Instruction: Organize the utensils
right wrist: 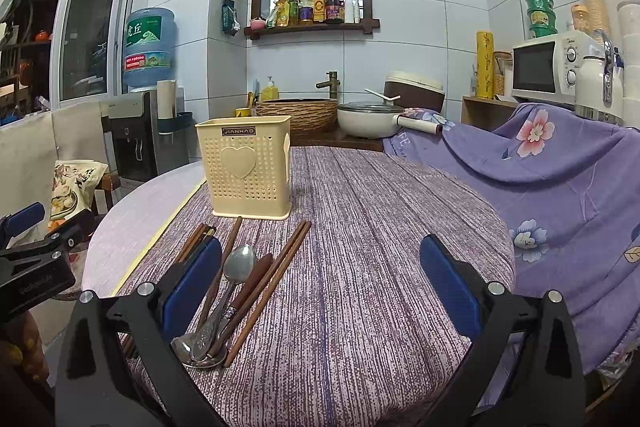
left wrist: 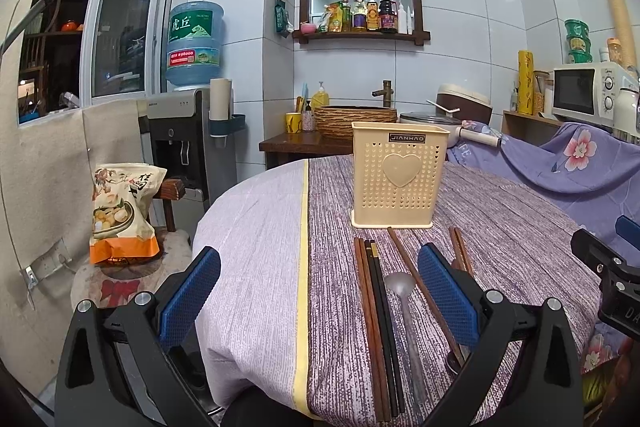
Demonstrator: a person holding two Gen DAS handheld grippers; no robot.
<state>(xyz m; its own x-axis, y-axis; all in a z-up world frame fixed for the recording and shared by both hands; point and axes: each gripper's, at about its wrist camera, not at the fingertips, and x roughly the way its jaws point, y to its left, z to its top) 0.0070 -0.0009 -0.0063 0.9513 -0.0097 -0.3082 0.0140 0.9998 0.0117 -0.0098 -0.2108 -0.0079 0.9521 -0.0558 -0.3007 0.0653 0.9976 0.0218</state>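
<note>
A cream perforated utensil holder [left wrist: 398,175] stands upright on the round table; it also shows in the right wrist view [right wrist: 248,167]. In front of it lie several brown and black chopsticks [left wrist: 378,323] and a metal spoon [left wrist: 406,319]. The right wrist view shows the chopsticks [right wrist: 276,287], a metal spoon [right wrist: 230,291] and a wooden-handled spoon [right wrist: 250,283] in a loose pile. My left gripper [left wrist: 320,299] is open and empty above the chopsticks. My right gripper [right wrist: 320,291] is open and empty, to the right of the pile.
The table carries a purple striped cloth [right wrist: 360,227] with a pale part at the left [left wrist: 256,227]. A snack bag [left wrist: 120,211] sits on a stool at the left. A floral purple cover [right wrist: 560,187] drapes at the right. A sink counter with a pot [right wrist: 370,119] stands behind.
</note>
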